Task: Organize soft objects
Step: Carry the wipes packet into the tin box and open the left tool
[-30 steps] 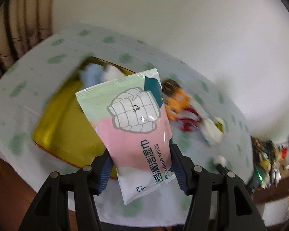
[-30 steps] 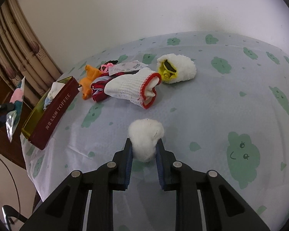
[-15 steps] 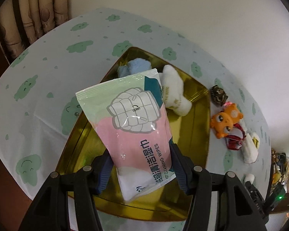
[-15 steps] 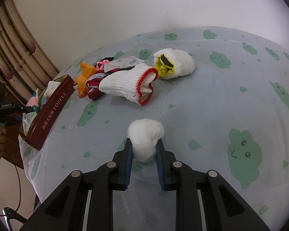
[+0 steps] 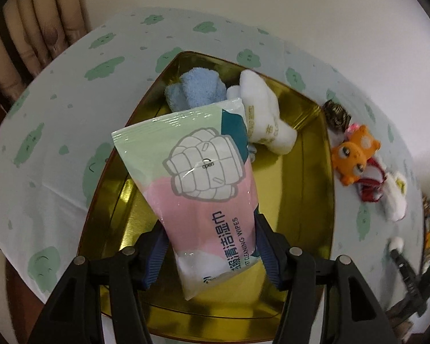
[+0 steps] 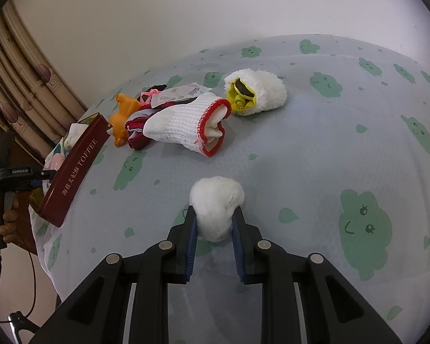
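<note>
Left tongs (image 5: 212,240) clamped on wipes pack (image 5: 197,183), right tongs (image 6: 215,223) pinching cotton ball (image 6: 216,209)

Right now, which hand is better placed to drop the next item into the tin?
Left. Its tongs hold the wipes pack directly over the gold tin. The right tongs grip the cotton ball on the tablecloth, away from the tin.

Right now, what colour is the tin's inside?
Shiny gold inside the tin; best seen in the left wrist view.
</note>
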Tool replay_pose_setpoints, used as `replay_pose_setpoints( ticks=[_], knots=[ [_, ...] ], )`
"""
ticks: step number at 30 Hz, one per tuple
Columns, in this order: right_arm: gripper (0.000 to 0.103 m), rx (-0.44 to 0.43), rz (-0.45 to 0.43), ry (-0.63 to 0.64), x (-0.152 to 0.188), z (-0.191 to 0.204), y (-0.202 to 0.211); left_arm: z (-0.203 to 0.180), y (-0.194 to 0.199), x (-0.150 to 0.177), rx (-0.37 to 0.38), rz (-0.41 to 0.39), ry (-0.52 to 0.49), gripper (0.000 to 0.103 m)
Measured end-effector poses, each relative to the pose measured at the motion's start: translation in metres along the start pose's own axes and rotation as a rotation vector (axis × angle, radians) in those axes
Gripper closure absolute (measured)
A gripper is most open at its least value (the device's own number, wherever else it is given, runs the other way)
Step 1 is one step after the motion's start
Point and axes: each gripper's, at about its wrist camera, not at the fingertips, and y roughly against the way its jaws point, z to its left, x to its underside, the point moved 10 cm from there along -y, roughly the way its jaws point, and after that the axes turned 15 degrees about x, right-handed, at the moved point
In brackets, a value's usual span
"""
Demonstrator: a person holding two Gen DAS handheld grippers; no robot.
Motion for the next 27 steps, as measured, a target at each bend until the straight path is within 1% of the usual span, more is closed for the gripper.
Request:
replay_pose_setpoints(
  ticks=[2,4,7,10,11,13,18,19,20,22,24,27],
  knots=[
    [0.081,-0.001,0.000,-0.002,0.000,0.000,0.000,0.000,0.001,0.000,-0.015,-0.006,-0.001,0.043],
    [0.081,-0.003,0.001,-0.003,0.000,0.000,0.000,0.003,0.004,0.000,-0.055,-0.028,0.007,0.043],
    [0.081,-0.005,0.000,-0.004,0.000,0.000,0.000,0.004,0.006,0.002,-0.081,-0.038,0.007,0.042],
    [0.081,-0.009,0.001,-0.008,0.000,0.001,0.000,0.005,0.005,0.002,-0.068,-0.031,0.012,0.038],
    [0.081,-0.011,0.001,-0.010,0.000,0.001,0.000,0.004,0.003,0.003,-0.052,-0.013,0.006,0.038],
    [0.081,-0.016,0.000,-0.015,0.000,0.000,0.000,0.001,0.002,0.002,-0.053,0.018,-0.022,0.038],
    [0.081,-0.015,-0.007,-0.020,0.000,-0.002,0.000,-0.010,0.016,0.001,-0.168,0.002,-0.138,0.038],
    [0.081,-0.015,-0.007,-0.019,0.000,-0.002,0.000,-0.013,0.019,0.001,-0.197,-0.006,-0.170,0.038],
    [0.081,-0.015,-0.007,-0.019,0.001,-0.002,0.000,-0.014,0.023,-0.001,-0.211,-0.031,-0.186,0.038],
    [0.081,-0.016,-0.006,-0.020,0.000,-0.002,0.000,-0.016,0.032,-0.002,-0.209,-0.071,-0.187,0.038],
    [0.081,-0.017,-0.007,-0.018,0.000,-0.002,0.000,-0.015,0.036,-0.002,-0.172,-0.080,-0.163,0.038],
    [0.081,-0.014,-0.008,-0.015,0.000,-0.002,0.000,-0.007,0.039,-0.001,-0.182,-0.081,-0.139,0.038]
  ],
)
